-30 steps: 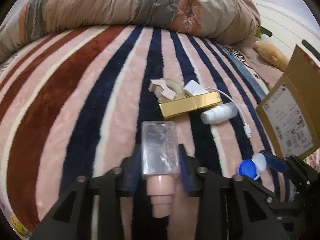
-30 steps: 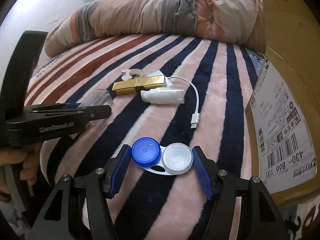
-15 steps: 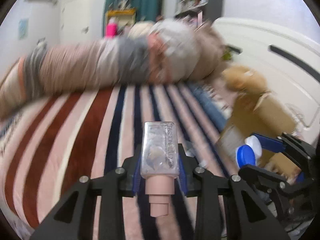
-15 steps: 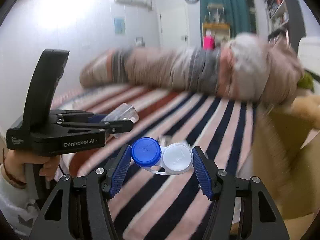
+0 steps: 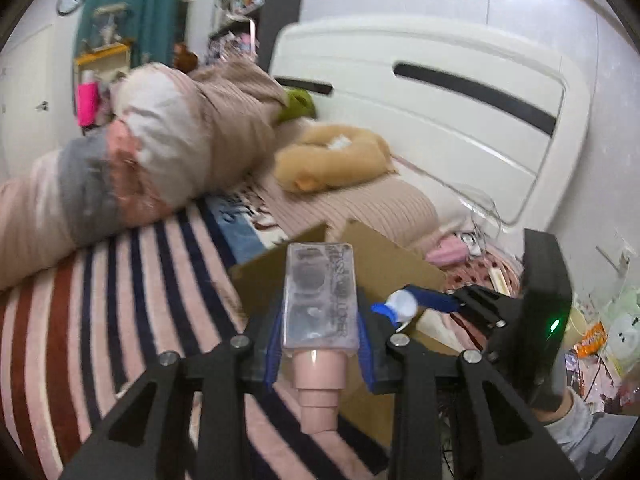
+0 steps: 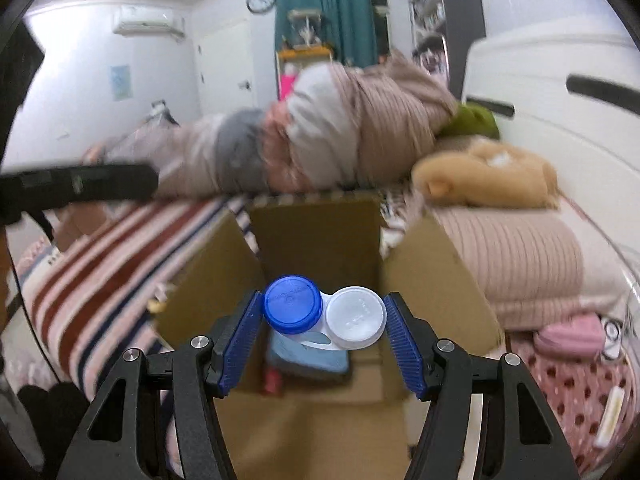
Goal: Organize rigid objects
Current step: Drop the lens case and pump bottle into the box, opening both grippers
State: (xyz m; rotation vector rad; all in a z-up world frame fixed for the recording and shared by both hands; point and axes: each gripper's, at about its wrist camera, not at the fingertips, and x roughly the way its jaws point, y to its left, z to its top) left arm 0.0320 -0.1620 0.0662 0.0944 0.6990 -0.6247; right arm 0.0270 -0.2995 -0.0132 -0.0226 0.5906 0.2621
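Observation:
My left gripper (image 5: 319, 332) is shut on a clear flat bottle (image 5: 320, 296) with a pink cap, held in the air next to the open cardboard box (image 5: 384, 260). My right gripper (image 6: 324, 316) is shut on a contact lens case (image 6: 324, 312) with one blue and one white lid, held over the open cardboard box (image 6: 316, 232). A blue item (image 6: 308, 354) and a dark one lie inside the box. The right gripper also shows in the left wrist view (image 5: 424, 300), over the box.
The box stands on a striped blanket (image 5: 100, 320) on the bed. A rolled duvet (image 6: 320, 136) and a tan plush cushion (image 6: 488, 176) lie behind it. A white headboard (image 5: 440, 92) is at the right. Clutter lies on a pink dotted cloth (image 6: 568, 380).
Both grippers have lifted off the blanket with their objects and swung right to the box. The right one now hangs over the box opening.

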